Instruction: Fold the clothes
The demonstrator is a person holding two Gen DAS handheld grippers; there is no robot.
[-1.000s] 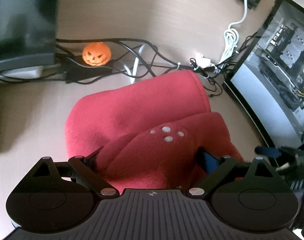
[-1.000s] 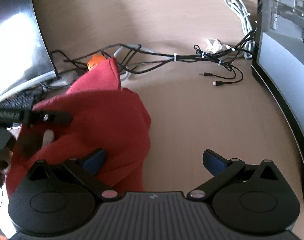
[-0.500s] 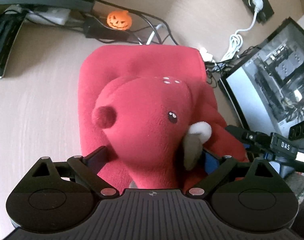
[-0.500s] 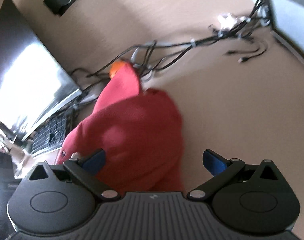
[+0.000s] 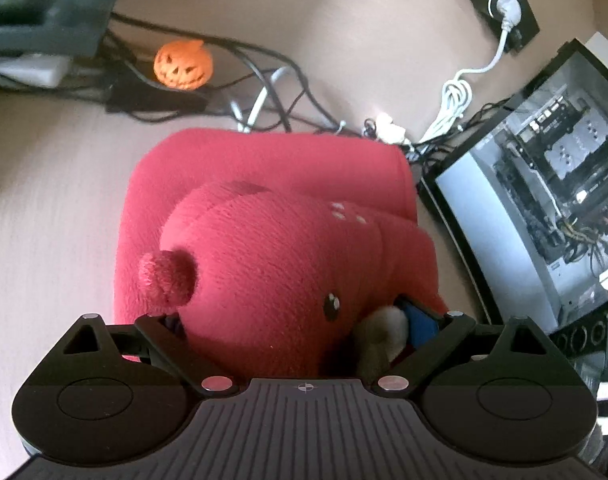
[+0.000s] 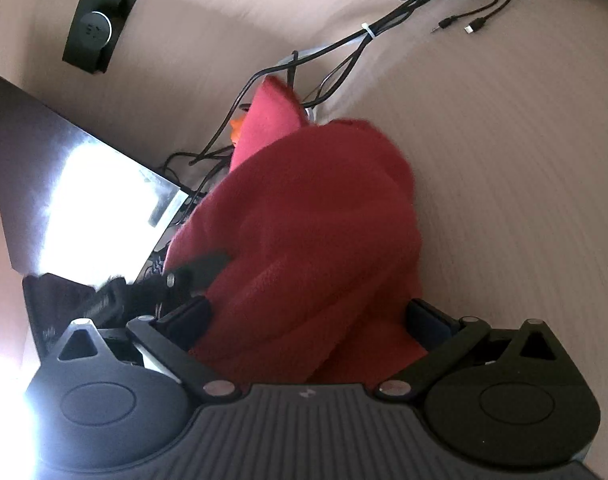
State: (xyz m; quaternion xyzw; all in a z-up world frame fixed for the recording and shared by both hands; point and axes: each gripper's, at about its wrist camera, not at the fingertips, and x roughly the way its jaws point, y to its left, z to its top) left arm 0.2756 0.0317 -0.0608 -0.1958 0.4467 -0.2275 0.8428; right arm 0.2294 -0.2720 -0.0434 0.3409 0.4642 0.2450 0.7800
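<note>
Soft daylight, both views. Right wrist view: blown-out glare on the monitor screen [image 6: 100, 208] left of the tool, bleeding white down the lower left edge. Motion blur smears the cables [image 5: 264, 80] and pumpkin figure [image 5: 182, 65] ahead of the left tool. Strong fisheye bending at all edges; desk grain [image 6: 523, 184] curves.

Pale wood-grain worktop [image 5: 44, 208]. On it lie a red fleece garment [image 5: 264, 168], an orange pumpkin figure [image 5: 182, 65] and tangled black cables [image 5: 264, 80]. An open computer case [image 5: 543, 184] stands at its right.

left fingers [image 5: 417, 322] half-buried in red garment [image 5: 272, 240]
</note>
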